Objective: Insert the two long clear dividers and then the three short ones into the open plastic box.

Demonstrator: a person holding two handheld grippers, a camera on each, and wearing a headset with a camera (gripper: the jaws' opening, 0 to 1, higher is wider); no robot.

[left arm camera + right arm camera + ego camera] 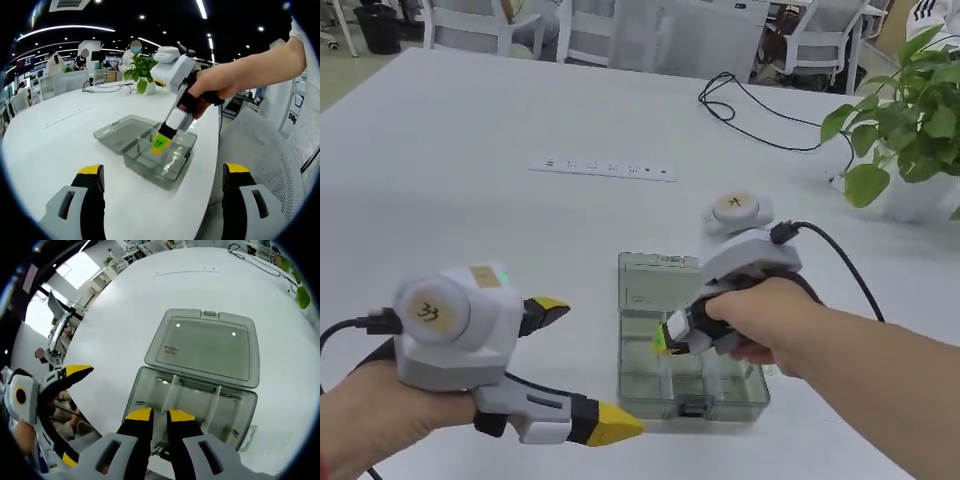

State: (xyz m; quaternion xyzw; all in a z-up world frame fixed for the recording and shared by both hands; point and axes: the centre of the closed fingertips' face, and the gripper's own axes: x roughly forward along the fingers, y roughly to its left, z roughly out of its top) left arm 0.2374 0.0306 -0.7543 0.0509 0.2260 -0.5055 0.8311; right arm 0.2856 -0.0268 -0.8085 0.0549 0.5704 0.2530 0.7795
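The open clear plastic box (758,388) lies in front of me on the white table, its lid (650,278) folded flat behind it. My right gripper (668,340) reaches down into the box. In the right gripper view its jaws (160,416) are pinched on a thin clear divider (169,392) standing in the box (248,407), and a second divider (215,401) stands to the right. My left gripper (582,367) hovers open to the left of the box, holding nothing. In the left gripper view, the open left gripper (164,175) faces the box (150,167) and the right gripper's yellow tip (160,143).
A white power strip (603,167) lies further back on the table. A potted plant (910,110) stands at the far right, with a black cable (760,110) looping nearby. Chairs stand beyond the far edge.
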